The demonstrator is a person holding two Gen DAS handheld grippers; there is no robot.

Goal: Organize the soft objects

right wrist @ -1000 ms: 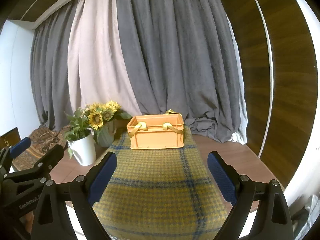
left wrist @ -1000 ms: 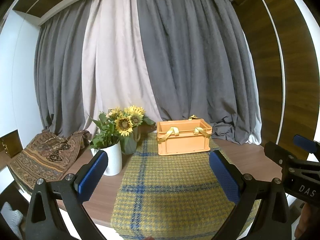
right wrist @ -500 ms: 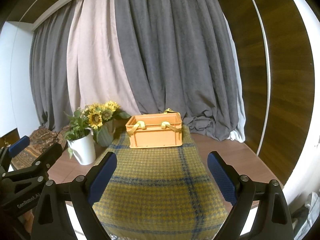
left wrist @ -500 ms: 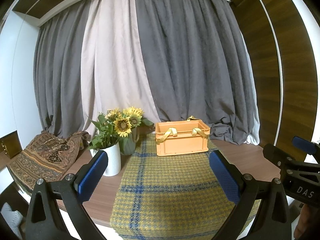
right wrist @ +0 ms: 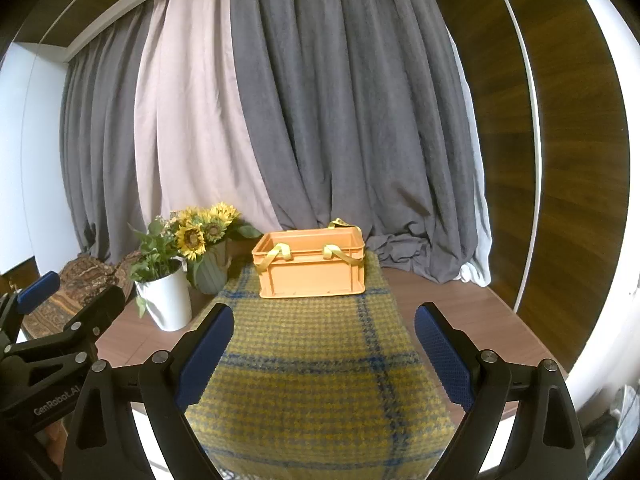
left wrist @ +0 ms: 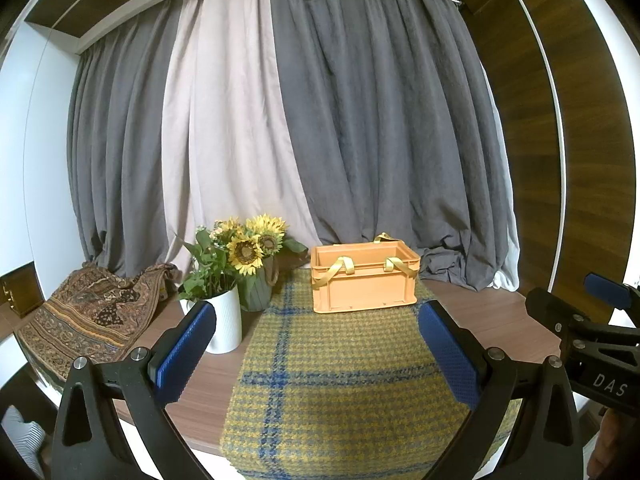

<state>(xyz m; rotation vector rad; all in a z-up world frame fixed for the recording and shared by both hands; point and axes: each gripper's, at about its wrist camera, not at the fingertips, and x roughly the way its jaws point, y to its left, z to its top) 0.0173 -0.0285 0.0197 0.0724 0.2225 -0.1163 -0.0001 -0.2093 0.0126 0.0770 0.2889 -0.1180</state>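
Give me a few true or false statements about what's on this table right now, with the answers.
1. The orange crate stands on the yellow and blue plaid cloth. True.
2. The left tongs are shut on the cloth. False: they are open and hold nothing.
3. The sunflowers are left of the crate. True.
4. The white vase lies on its side. False: it stands upright on the wooden table.
5. The right tongs are open with nothing between their pads. True.
6. The patterned brown fabric is inside the crate. False: it lies at the table's far left.
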